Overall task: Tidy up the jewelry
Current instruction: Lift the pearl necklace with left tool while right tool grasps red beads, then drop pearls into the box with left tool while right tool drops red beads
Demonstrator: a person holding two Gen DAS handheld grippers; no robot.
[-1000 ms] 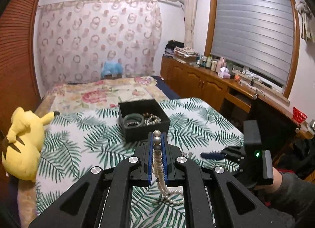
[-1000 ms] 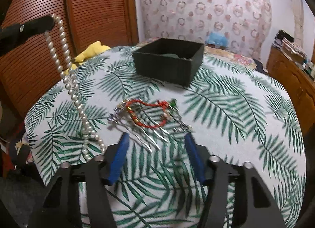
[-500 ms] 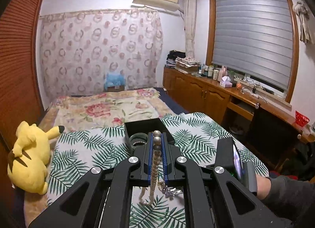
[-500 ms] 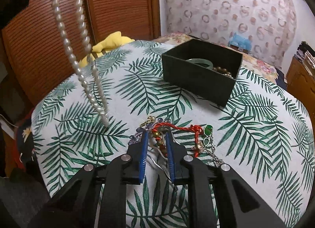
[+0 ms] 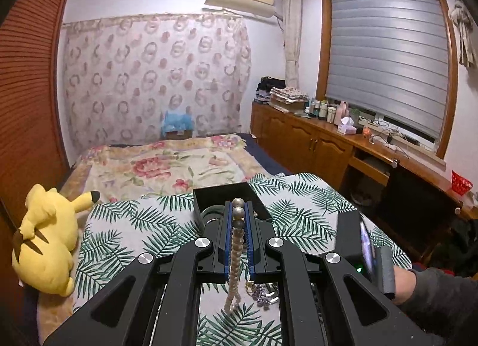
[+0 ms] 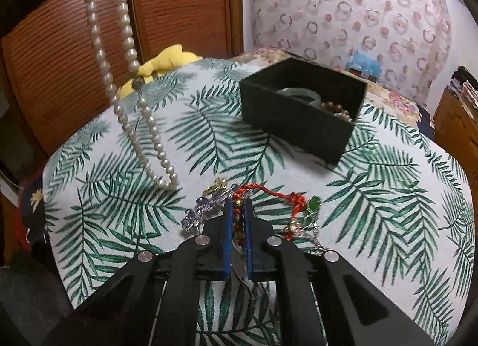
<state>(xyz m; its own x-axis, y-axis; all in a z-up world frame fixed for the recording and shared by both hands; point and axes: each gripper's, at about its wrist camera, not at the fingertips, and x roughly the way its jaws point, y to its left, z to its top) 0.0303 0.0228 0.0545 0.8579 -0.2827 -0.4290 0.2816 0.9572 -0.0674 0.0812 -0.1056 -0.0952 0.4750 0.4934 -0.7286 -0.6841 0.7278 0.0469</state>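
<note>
Each fisheye camera looks forward along its own jaws, the left nearly level into the bedroom, the right steeply down and close, both sharing the palm-leaf-patterned cloth table (image 6: pixel 388 172) and open black square box (image 5: pixel 227 196).

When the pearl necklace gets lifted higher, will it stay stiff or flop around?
Probably floppy: the pearl necklace hangs in a long loose loop from the left gripper, which is shut on it. It may well swing, since its bottom end dangles free above the leaf-print cloth. The round beads look smooth, so it might slip if held loosely.
</note>
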